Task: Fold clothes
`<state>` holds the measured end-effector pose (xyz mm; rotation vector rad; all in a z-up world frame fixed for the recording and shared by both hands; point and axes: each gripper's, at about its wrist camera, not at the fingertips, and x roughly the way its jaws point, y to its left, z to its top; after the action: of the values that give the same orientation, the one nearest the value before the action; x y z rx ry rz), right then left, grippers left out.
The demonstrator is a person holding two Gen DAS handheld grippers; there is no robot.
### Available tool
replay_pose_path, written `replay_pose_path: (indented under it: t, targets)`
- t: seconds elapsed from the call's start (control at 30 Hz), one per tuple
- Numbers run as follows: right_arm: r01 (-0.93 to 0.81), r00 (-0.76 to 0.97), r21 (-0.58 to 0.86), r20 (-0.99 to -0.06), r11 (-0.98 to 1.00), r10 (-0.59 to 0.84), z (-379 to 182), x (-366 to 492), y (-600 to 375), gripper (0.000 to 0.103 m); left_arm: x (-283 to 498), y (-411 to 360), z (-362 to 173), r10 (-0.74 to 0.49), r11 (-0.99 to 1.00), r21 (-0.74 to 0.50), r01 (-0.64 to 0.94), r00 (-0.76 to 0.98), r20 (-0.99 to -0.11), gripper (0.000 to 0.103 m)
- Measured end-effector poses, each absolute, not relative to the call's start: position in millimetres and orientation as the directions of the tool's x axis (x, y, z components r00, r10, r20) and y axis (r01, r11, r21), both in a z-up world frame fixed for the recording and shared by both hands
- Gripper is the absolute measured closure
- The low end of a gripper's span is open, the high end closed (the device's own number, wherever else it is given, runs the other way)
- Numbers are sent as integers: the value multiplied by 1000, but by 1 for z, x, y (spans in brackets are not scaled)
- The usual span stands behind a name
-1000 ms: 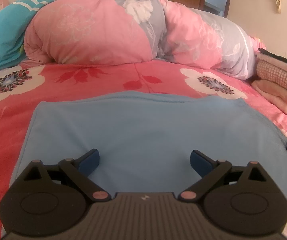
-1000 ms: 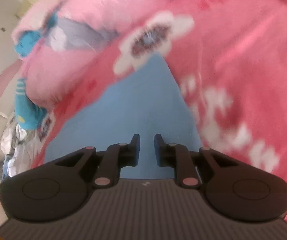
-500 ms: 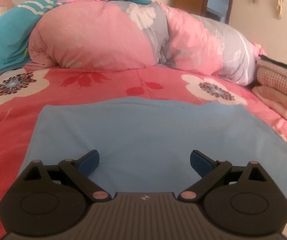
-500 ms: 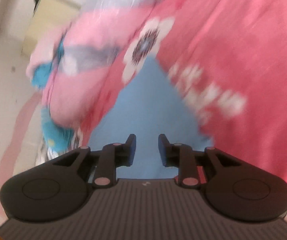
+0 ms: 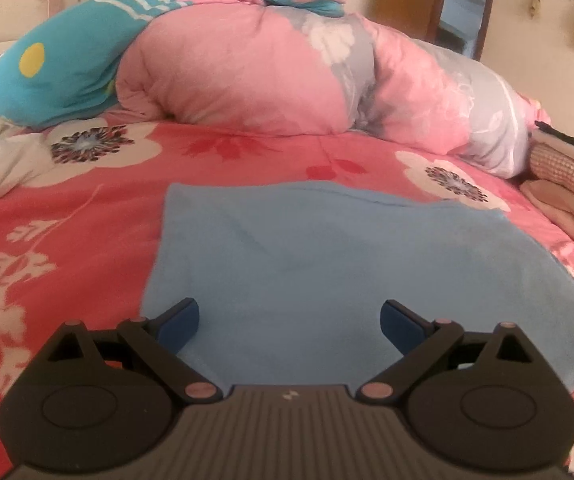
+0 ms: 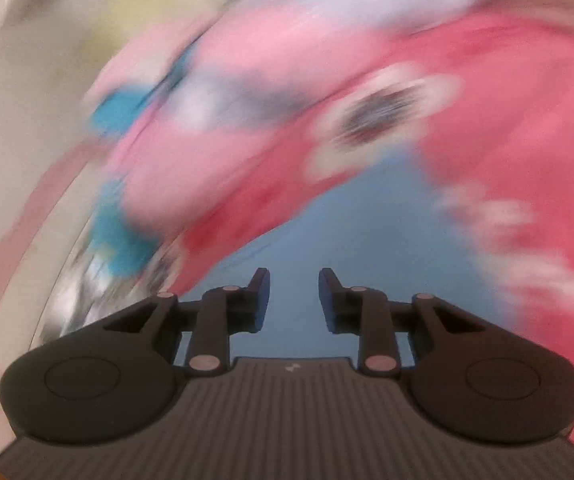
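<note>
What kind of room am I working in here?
Most likely a home bedroom: a bed with a pink floral sheet, a rolled quilt behind the blue cloth, and folded clothes stacked alongside.

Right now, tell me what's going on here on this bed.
A person with a gripper in each hand is folding clothes. A light blue garment lies flat on the red floral bedsheet. The left gripper hovers over its near edge, jaws wide open and empty. The right gripper has just been opening, with nothing between its jaws; its view is motion-blurred.
</note>
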<state>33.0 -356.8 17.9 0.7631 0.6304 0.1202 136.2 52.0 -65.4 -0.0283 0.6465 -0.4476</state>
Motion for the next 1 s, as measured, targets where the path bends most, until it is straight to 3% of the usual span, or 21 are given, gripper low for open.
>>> replay_pose_path:
  t: [0.1,0.27,0.43,0.57,0.77,0.87,1.0]
  targets:
    - [-43,695,672,-511,739,505,7,109,-291,76,131,57,-68,-420,899,-151,411,709,-567,5]
    - [-255,455,634,-588,730,669,-29,222,-193,76,125,63,-69,-437,887,-142,440,701,-563,5]
    - [-319,316,624,-639,713,701,-60,282,-148,76,124,72,-70,-471,870,-169,463,681,-561,5]
    - [-313,249,710,-579,630,776,-81,318,-136,76,122,77,-72,-489,861,-181,476,673,-556,5]
    - [-313,332,707,-544,634,771,-89,364,-128,77,119,80,-73,-500,855,-186,484,671,-548,5]
    - [-218,496,672,-548,708,673,-71,364,-161,74,119,79,-72,-494,857,-179,482,673,-550,5]
    - [-175,513,697,-538,696,668,-54,334,-215,74,118,78,-73,-489,860,-173,481,677,-550,5]
